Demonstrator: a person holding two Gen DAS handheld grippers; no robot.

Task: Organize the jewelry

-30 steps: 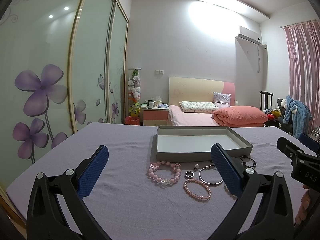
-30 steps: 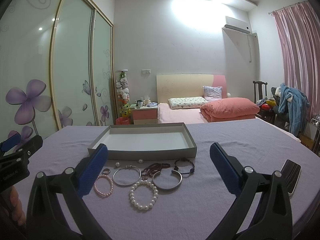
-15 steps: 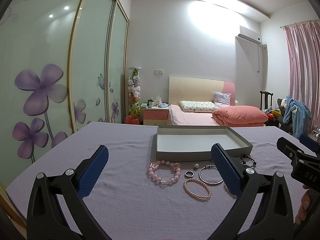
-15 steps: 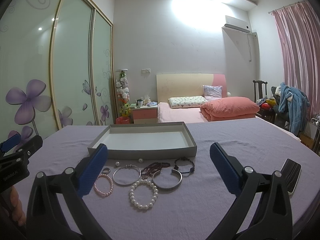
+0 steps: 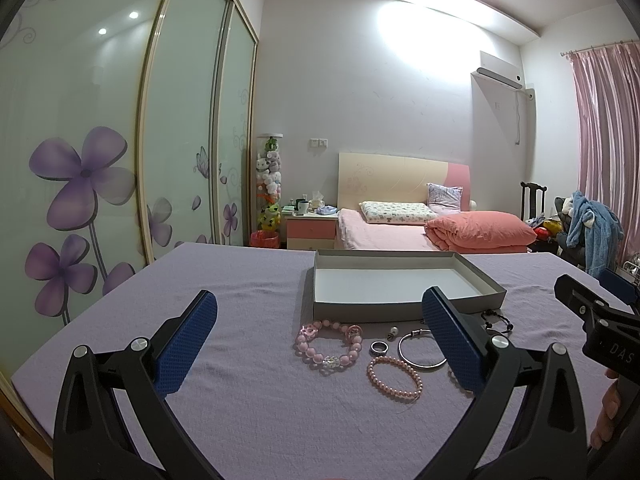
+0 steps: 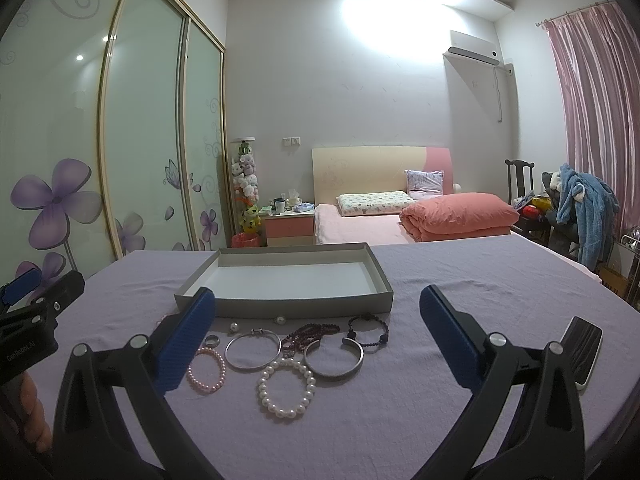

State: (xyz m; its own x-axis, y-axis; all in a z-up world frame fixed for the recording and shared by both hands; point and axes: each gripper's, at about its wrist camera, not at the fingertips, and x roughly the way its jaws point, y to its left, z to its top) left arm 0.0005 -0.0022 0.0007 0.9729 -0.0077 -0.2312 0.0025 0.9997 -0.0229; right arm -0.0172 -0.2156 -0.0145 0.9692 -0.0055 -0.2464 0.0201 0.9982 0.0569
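Observation:
A shallow grey box (image 5: 316,280) (image 6: 384,284) with a white floor lies empty on the lilac cloth. Jewelry is spread in front of it: a chunky pink bead bracelet (image 5: 328,343), a small pink pearl bracelet (image 5: 394,378) (image 6: 207,370), a ring (image 5: 379,347) (image 6: 211,340), a silver bangle (image 5: 420,354) (image 6: 253,350), a white pearl bracelet (image 6: 286,388), a silver cuff (image 6: 334,359), a dark red bead strand (image 6: 310,333) and a black cord bracelet (image 6: 367,332). My left gripper (image 5: 320,340) and right gripper (image 6: 316,336) hover above them, both open and holding nothing.
A dark phone (image 6: 582,354) lies near the table's right edge. Behind the table are a bed (image 5: 400,232), a pink nightstand (image 5: 310,230), a mirrored wardrobe (image 5: 120,140) on the left and a chair with a blue garment (image 6: 584,208) on the right.

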